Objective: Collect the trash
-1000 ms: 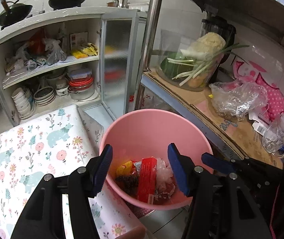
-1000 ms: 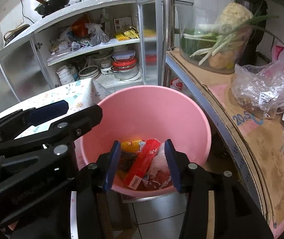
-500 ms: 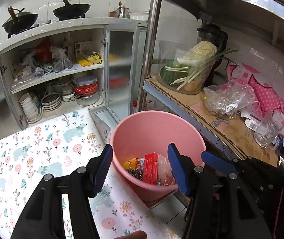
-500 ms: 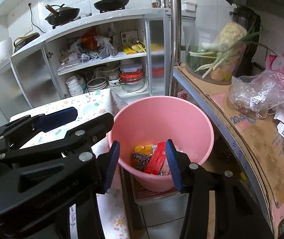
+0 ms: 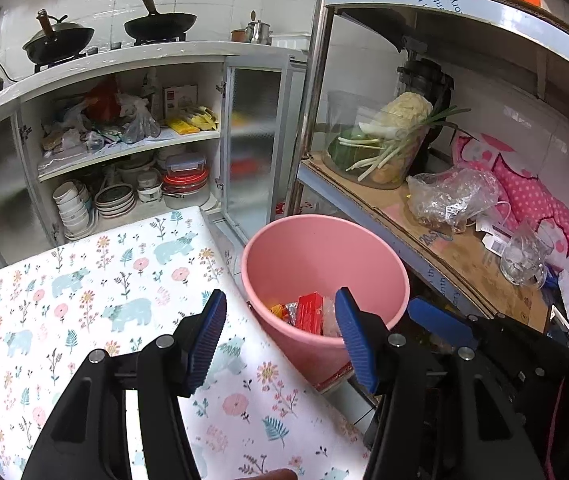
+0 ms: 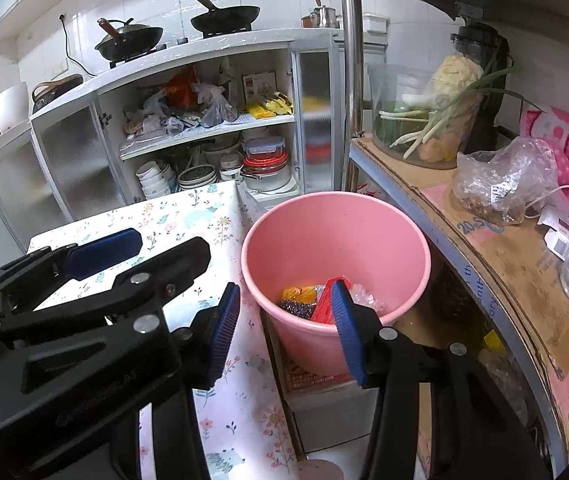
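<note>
My left gripper stands open with nothing between its blue pads, and it hangs over the corner of the table with the flowered cloth. My right gripper is also open and empty; its jaws stand a little narrower than the left ones. It is beside the left one, at the table edge, and in its view the left gripper crosses the lower left part.

Just beyond both pairs of fingers, lower than the table top, stands the pink bucket on the floor, between the table and the metal rack. The trash lies at its bottom: a red packet, a yellow wrapper and a crumpled clear film. The red packet lies with its long side pointing roughly away from me. From the fingers the bucket is ahead and down, slightly to the right for the left gripper, almost straight ahead for the right one, so I judge the right hand is nearer to it.

I see no loose trash on the cloth here, so the collecting seems mostly done. Far behind is the open cupboard with bowls, and woks on the counter above.
</note>
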### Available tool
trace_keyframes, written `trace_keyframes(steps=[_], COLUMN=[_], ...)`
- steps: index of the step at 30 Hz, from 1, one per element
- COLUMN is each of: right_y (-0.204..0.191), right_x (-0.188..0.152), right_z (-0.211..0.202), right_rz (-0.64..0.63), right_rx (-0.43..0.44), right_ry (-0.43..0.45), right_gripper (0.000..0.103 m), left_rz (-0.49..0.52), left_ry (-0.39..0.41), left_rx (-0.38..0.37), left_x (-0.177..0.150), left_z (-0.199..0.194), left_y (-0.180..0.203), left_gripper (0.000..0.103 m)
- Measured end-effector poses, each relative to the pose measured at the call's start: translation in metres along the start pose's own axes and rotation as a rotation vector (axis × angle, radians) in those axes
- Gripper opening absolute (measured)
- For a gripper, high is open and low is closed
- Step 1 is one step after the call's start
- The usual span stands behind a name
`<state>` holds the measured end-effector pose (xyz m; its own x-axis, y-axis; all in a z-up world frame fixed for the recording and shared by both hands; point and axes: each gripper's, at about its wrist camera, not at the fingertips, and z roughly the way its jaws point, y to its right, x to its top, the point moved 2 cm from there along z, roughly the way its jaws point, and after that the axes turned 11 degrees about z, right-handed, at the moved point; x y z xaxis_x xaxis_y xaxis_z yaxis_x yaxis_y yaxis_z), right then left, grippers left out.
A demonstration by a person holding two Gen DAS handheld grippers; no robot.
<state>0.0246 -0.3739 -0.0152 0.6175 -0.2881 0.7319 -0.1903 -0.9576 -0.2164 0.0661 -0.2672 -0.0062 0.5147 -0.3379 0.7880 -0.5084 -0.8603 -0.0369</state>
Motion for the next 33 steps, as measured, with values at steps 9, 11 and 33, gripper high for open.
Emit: trace_keyframes(steps=[9,11,33], right_y=[0.001,0.001,0.006], right_x=[-0.007,-0.008,-0.018], right_z=[-0.008,-0.009,-0.007], right_rz=[0.007,0.007,0.021], right_rx=[-0.008,-0.010,-0.035], right_ry=[0.001,0.000,-0.017], right_gripper=[0.048,0.048,0.048], left_rz=[-0.007,-0.007,-0.001], left_ry=[0.010,0.012,0.010], left_rx=[0.000,-0.001,-0.010], left_x=[-0.007,-0.007,-0.013], left_z=[-0.013,-0.015,-0.021], left_y=[0.001,0.002,0.007], left_gripper=[0.056,0.056,0.056])
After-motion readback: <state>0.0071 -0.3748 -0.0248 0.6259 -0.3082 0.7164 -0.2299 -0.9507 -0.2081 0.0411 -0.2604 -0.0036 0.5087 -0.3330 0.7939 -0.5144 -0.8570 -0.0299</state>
